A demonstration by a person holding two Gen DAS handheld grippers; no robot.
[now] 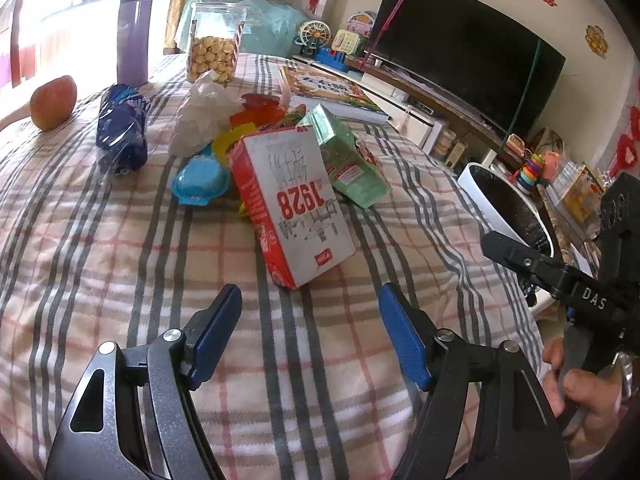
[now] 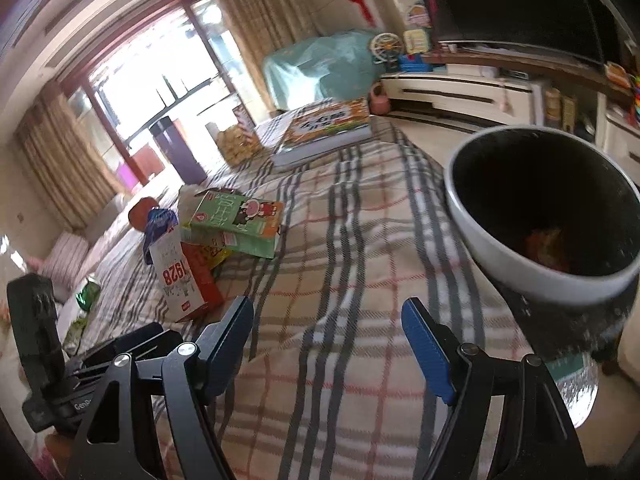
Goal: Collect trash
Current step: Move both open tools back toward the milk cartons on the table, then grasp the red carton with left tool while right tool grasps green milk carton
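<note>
A red and white carton marked 1928 [image 1: 294,208] lies on the plaid tablecloth [image 1: 120,248], just ahead of my open, empty left gripper [image 1: 310,304]. Behind it lie a green carton [image 1: 346,152], a blue wrapper [image 1: 122,132], a crumpled white bag [image 1: 204,114] and a blue plastic cup [image 1: 200,178]. The white trash bin [image 2: 532,208] stands off the table's right edge, with some trash inside. My right gripper [image 2: 328,320] is open and empty over the cloth, left of the bin. The 1928 carton [image 2: 182,280] and green carton [image 2: 236,224] lie to its left.
An apple [image 1: 54,102], a purple flask [image 1: 134,36] and a jar of snacks [image 1: 214,42] stand at the table's far side. A book [image 2: 324,132] lies at the far right corner. A TV [image 1: 464,52] and cabinet with toys stand beyond.
</note>
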